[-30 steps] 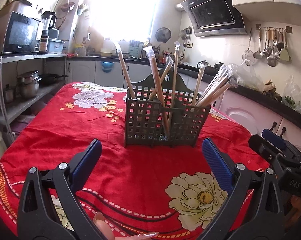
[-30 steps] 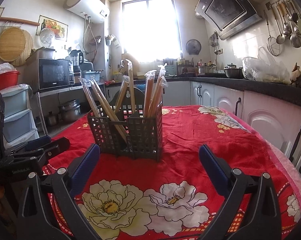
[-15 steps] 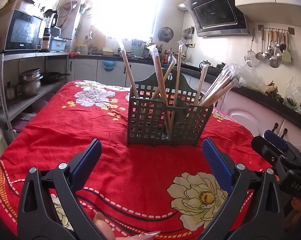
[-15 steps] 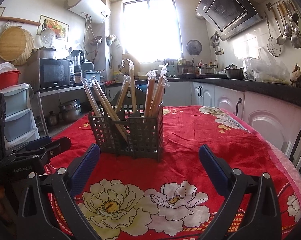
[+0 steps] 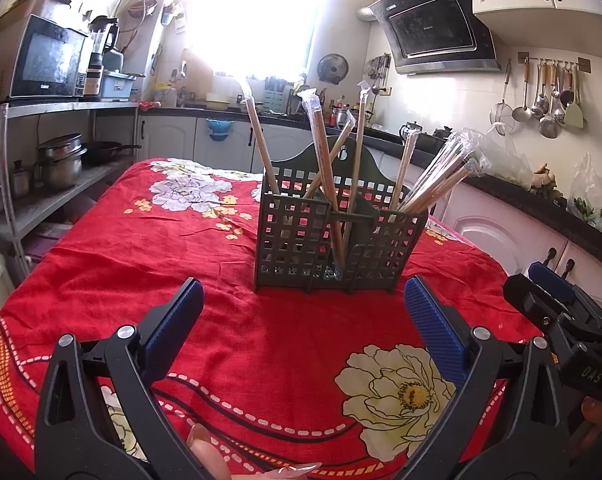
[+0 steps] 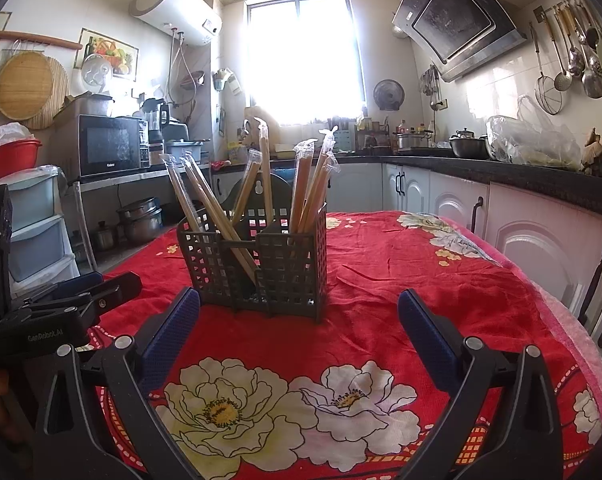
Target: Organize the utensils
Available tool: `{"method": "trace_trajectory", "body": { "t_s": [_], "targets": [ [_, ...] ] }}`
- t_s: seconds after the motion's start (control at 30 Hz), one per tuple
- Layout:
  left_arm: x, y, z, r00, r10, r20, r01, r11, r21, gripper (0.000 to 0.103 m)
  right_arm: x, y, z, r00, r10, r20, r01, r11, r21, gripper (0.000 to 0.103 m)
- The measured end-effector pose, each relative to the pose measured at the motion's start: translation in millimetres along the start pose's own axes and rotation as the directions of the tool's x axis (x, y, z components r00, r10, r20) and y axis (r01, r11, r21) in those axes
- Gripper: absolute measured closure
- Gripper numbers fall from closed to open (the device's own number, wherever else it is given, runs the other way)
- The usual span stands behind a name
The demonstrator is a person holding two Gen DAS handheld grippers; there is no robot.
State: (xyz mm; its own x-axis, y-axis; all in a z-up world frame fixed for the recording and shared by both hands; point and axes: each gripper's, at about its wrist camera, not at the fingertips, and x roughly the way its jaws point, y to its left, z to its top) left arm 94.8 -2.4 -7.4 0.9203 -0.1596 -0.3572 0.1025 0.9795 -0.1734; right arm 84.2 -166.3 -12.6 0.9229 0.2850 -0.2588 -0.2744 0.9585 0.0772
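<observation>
The wrapped chopsticks [image 5: 321, 152] stand in the dark basket [image 5: 333, 248] on the red surface [image 5: 149, 248], so move slowly, because your left tool [image 5: 303, 294] and right tool [image 6: 299, 306] are both spread wide and hold nothing.

A red floral tablecloth [image 5: 205, 248] is spreading across the lower frame. At upper left, a black microwave [image 5: 49, 62] is sitting on a shelf, steel pots [image 5: 59, 160] stacking below it. Upper right, a range hood [image 5: 437, 32] is tilting out, ladles [image 5: 541, 96] hanging beside it. In the right view, a white water heater [image 6: 173, 10] is hanging upper left, a red basin [image 6: 11, 156] sitting far left.
</observation>
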Motion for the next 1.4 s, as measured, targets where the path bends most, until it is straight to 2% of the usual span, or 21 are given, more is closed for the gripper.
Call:
{"method": "trace_trajectory", "body": {
  "t_s": [1.23, 1.4],
  "targets": [
    [0.1, 3.6, 0.7, 1.0, 0.0, -0.011, 0.0, 1.0, -0.017, 0.011, -0.7, 0.4, -0.9, 1.0, -0.003, -0.002, 0.003, 1.0, 0.004, 0.006],
    [3.8, 4.4, 1.2, 0.999, 0.043, -0.028, -0.044, 0.999, -0.021, 0.011, -0.6, 0.4, -0.8, 1.0, -0.003, -0.003, 0.003, 1.0, 0.004, 0.006]
  ]
}}
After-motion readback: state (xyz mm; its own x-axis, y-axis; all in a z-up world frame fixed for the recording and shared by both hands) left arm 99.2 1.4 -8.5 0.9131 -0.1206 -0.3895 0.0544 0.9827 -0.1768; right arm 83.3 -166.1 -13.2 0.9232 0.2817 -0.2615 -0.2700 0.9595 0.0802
